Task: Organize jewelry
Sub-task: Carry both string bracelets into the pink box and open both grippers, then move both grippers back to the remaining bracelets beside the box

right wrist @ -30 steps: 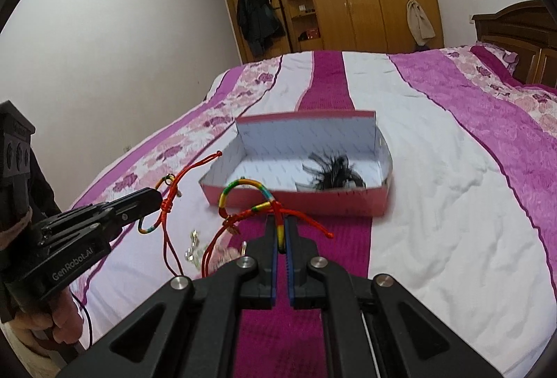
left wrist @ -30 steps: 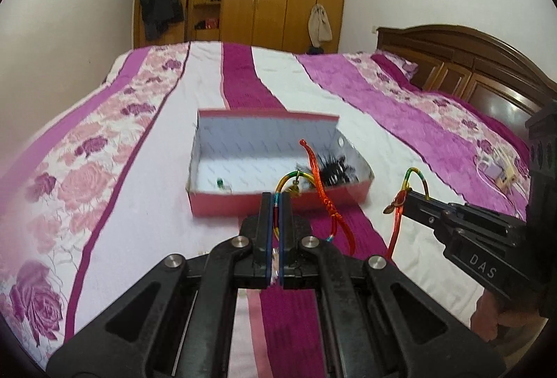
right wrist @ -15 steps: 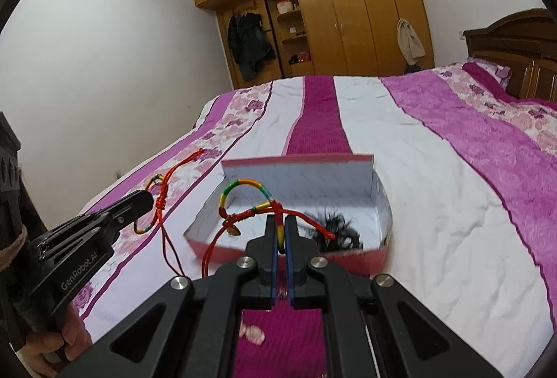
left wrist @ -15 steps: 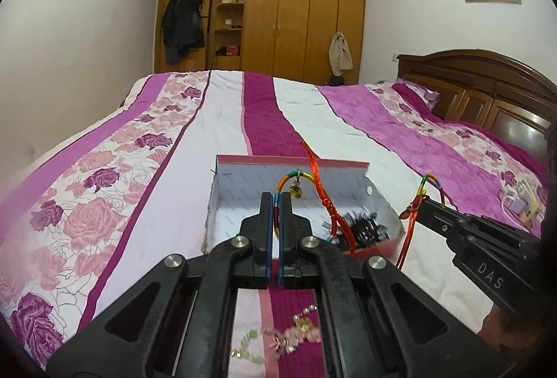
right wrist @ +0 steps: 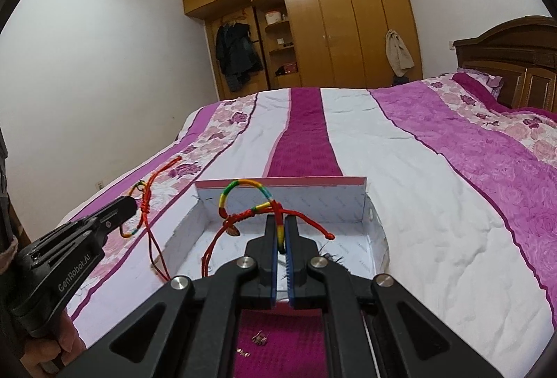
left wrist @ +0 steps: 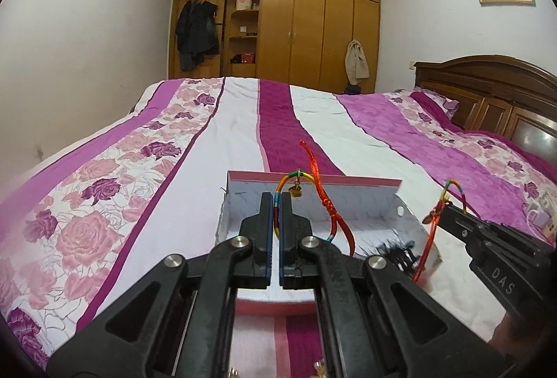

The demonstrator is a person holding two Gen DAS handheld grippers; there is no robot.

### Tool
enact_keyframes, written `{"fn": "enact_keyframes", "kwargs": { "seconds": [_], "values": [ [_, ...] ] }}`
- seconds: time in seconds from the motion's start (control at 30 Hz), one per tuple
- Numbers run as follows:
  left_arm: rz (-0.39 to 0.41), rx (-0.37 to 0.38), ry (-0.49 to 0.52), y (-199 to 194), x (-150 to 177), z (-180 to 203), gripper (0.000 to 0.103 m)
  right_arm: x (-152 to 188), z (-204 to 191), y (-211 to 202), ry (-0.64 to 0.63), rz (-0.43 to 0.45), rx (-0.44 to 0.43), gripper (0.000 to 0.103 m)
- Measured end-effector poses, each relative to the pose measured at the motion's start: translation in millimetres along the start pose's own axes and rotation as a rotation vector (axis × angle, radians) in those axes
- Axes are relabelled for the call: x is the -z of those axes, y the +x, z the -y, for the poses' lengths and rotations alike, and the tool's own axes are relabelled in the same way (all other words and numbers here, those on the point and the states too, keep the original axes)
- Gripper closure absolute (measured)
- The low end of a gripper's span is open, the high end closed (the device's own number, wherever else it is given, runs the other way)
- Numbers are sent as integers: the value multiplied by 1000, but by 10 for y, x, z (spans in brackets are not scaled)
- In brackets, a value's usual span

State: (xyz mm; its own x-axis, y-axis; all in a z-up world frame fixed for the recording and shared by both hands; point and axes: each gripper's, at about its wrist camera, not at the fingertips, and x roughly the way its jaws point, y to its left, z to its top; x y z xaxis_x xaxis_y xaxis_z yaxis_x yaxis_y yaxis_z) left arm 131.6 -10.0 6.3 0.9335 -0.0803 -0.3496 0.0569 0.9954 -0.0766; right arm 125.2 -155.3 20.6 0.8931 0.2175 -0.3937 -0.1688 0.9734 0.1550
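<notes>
A pink box (left wrist: 313, 177) with a white inside lies open on the bed; it also shows in the right wrist view (right wrist: 278, 182). My left gripper (left wrist: 277, 200) is shut on a rainbow cord bracelet (left wrist: 290, 176) with red strings and a small gold charm, held above the box. My right gripper (right wrist: 281, 224) is shut on a second rainbow cord bracelet (right wrist: 243, 185) with red strings, also above the box. Each gripper appears in the other's view, the right (left wrist: 447, 203) and the left (right wrist: 130, 203). A black fuzzy item (left wrist: 397, 251) lies in the box's right part.
Small loose jewelry pieces (right wrist: 259, 338) lie on the magenta stripe of the bedspread in front of the box. A dark wooden headboard (left wrist: 487, 92) is at right, a wardrobe (left wrist: 296, 19) at the far wall. A hand (right wrist: 52, 350) holds the left gripper.
Both grippers have risen and tilted up with their bracelets, moving forward over the box. The box now sits lower and closer in both views. Grips unchanged.
</notes>
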Motion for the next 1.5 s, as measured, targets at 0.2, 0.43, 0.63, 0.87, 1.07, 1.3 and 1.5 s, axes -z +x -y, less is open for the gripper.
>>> {"fn": "enact_keyframes", "kwargs": {
  "seconds": [0.2,0.43,0.63,0.87,1.07,1.3,1.5],
  "values": [
    [-17,-35,9,255,50,24,103,31,69,306,-15,-23,51,98],
    [-96,-69,12,571,154,6,103,113,154,635,-12,-94,87,98],
    [-157,-81,16,697,204,-20,103,174,243,823,0,-156,103,98],
    [-164,-69,16,645,197,9,78,193,283,810,32,-172,94,52],
    [-157,-39,3,500,100,-22,76,143,218,676,23,-154,74,52],
    [-163,-18,-27,276,54,-159,75,94,153,436,47,-128,47,49],
    [-168,-18,-33,71,67,-294,74,145,89,218,48,-127,27,49]
  ]
}}
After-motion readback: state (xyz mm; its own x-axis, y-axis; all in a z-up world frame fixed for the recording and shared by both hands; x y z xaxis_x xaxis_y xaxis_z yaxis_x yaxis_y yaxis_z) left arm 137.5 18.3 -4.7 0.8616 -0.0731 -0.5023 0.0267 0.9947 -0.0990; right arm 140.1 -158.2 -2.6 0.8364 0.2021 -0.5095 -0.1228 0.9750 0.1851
